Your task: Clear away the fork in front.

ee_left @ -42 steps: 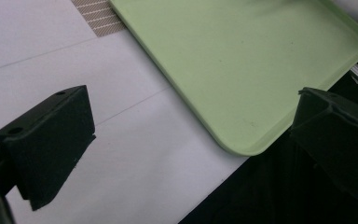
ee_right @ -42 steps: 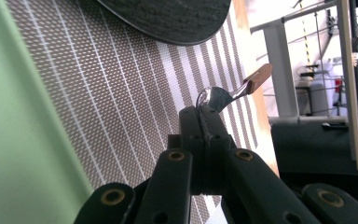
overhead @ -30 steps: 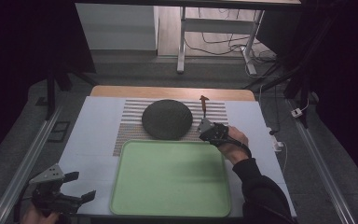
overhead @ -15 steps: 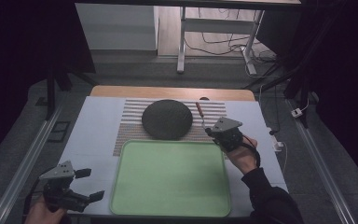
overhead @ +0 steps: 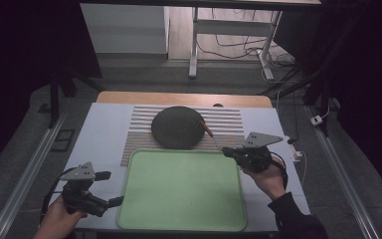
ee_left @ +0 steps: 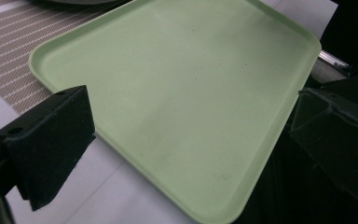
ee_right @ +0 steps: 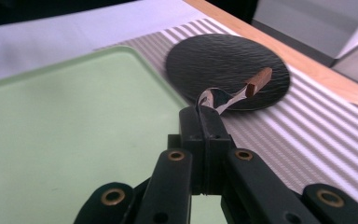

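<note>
My right gripper (overhead: 229, 151) hovers over the far right corner of the green tray (overhead: 179, 189), held by a hand in a dark sleeve. Its jaws (ee_right: 204, 116) are shut on the bowl end of a metal spoon (ee_right: 223, 95). The spoon's brown wooden handle (overhead: 206, 128) points out over the right edge of the round black plate (overhead: 176, 127). My left gripper (overhead: 110, 188) is at the tray's near left edge, open, with nothing between its jaws. In the left gripper view the gripper (ee_left: 191, 140) frames the bare tray (ee_left: 191, 70).
The plate lies on a striped placemat (overhead: 229, 122) over a white table cover (overhead: 104, 129), with a wooden table edge (overhead: 179, 98) behind. Metal rails run along both sides of the table. A desk frame and cables stand on the floor beyond.
My right gripper has carried the spoon from beside the plate's far right back toward the tray's far right corner, the handle tipping down. My left gripper has moved right, closer to the tray.
</note>
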The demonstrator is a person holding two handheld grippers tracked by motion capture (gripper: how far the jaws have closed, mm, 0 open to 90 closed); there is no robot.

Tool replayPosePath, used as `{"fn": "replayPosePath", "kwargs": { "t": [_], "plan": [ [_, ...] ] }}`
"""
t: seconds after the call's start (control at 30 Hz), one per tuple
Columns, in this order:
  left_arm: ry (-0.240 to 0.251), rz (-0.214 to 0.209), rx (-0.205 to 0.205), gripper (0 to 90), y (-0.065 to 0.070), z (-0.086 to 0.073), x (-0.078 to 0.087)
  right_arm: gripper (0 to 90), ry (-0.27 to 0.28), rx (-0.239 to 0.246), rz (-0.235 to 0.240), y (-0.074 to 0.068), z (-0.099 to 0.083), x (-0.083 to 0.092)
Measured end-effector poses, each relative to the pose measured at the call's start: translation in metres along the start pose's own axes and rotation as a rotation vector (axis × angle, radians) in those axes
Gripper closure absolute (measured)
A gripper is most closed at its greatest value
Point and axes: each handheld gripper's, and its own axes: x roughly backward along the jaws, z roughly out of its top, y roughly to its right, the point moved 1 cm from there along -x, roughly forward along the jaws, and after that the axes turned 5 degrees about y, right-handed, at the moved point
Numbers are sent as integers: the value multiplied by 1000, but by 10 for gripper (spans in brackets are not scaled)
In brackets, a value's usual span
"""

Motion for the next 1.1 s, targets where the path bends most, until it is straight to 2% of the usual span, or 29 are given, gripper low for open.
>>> {"fn": "replayPosePath", "kwargs": {
  "t": [0.27,0.37,0.47,0.6,0.67,0.8,1.1],
  "plan": [
    [-18,-33,-34,0,-3,19,-18,900,31,-45,143,-18,-8,11],
    [-30,-49,-56,0,-4,26,-26,900,43,-76,198,-23,-12,11],
    [-41,-68,-81,1,-3,32,-35,900,50,-84,237,-27,-13,12],
    [-58,-111,-115,0,-3,40,-47,900,43,-78,283,-37,-14,11],
    [-69,-125,-144,0,-2,43,-52,900,35,-66,302,-43,-15,11],
    [-81,-158,-174,0,-2,49,-64,900,25,-44,341,-55,-13,11],
    [-148,-206,-306,0,6,58,-94,900,17,-7,448,-78,-7,10]
  ]
}}
